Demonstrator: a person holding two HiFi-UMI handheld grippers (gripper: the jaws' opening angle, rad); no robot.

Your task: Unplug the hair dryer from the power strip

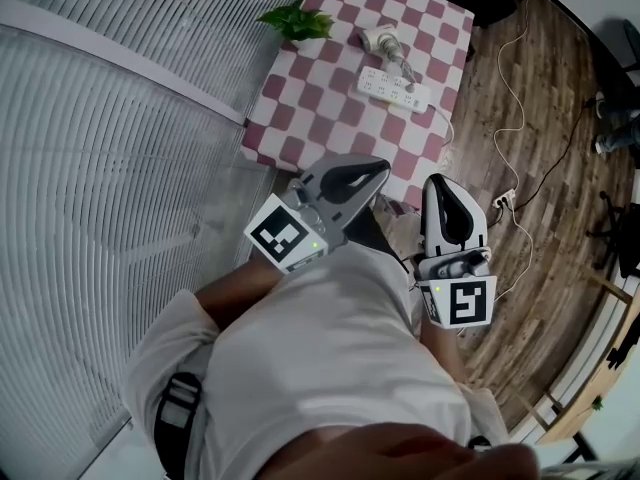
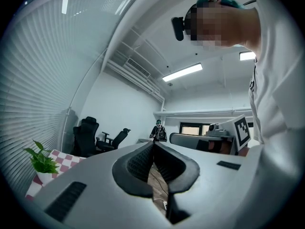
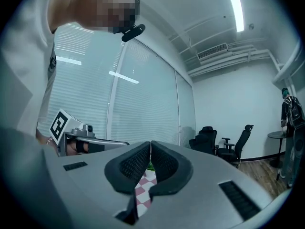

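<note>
Both closed and empty, our left tool [image 1: 381,167] and right tool [image 1: 438,181] should pinch the stiff plug [image 1: 407,81], not the limp cord [image 1: 398,63].

Dusky red and white checks across the surface [image 1: 300,118]. White on the power strip [image 1: 393,88], creamy white on the hair dryer [image 1: 382,40]. Leafy green for the plant [image 1: 297,18]. Warm brown wood grain along the floor [image 1: 520,138], crossed by a thin white cable [image 1: 515,78]. Pale grey slats on the blinds [image 1: 120,118]. Light grey shells on the left gripper [image 1: 378,170] and right gripper [image 1: 438,182], black ribbed fingers [image 2: 136,163], white marker cubes [image 1: 285,233] with black squares. White for the shirt [image 1: 330,368].
</note>
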